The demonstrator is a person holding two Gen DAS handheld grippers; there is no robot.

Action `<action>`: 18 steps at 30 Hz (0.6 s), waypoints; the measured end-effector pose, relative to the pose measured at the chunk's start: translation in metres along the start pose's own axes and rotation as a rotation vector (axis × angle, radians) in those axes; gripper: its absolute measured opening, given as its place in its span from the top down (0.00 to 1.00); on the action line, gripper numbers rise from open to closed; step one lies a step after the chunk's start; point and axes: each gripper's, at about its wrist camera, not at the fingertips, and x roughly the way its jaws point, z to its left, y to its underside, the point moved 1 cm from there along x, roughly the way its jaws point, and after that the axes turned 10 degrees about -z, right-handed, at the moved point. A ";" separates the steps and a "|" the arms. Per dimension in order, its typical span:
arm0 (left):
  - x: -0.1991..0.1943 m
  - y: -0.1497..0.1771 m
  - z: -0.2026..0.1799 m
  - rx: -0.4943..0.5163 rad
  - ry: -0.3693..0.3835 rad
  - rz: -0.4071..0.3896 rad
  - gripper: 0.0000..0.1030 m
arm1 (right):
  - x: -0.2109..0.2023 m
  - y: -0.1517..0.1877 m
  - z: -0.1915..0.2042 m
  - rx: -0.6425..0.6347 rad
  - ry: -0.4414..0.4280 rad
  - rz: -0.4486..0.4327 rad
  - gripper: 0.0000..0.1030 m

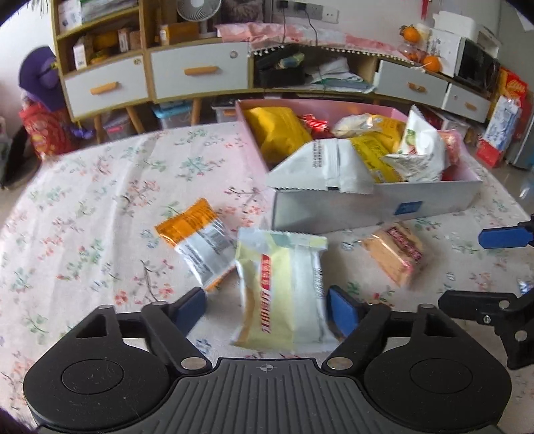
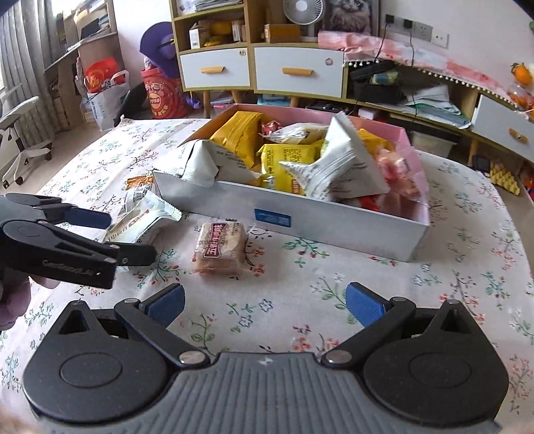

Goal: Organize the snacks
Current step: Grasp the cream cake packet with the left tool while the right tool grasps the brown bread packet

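A pink-lined white box (image 1: pixel 367 203) full of snack packets stands on the floral table; it also shows in the right wrist view (image 2: pixel 333 223). My left gripper (image 1: pixel 267 308) is open, its fingers on either side of a pale yellow-and-white packet (image 1: pixel 283 290) lying on the cloth, not closed on it. An orange-and-clear packet (image 1: pixel 197 233) lies just left of it. A wrapped brown cracker pack (image 1: pixel 393 253) lies in front of the box, also in the right wrist view (image 2: pixel 220 248). My right gripper (image 2: pixel 265 305) is open and empty, a little short of the cracker pack.
The floral tablecloth (image 2: pixel 333 293) covers the table. Behind it stand a wooden cabinet with white drawers (image 1: pixel 200 71), a fan (image 2: pixel 302 11), oranges (image 1: pixel 430 61) and bags on the floor (image 2: pixel 160 90). An office chair (image 2: pixel 20 133) stands at far left.
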 end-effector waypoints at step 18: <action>-0.009 -0.006 0.010 -0.039 -0.019 0.012 0.57 | 0.023 -0.004 0.022 -0.020 -0.010 0.030 0.01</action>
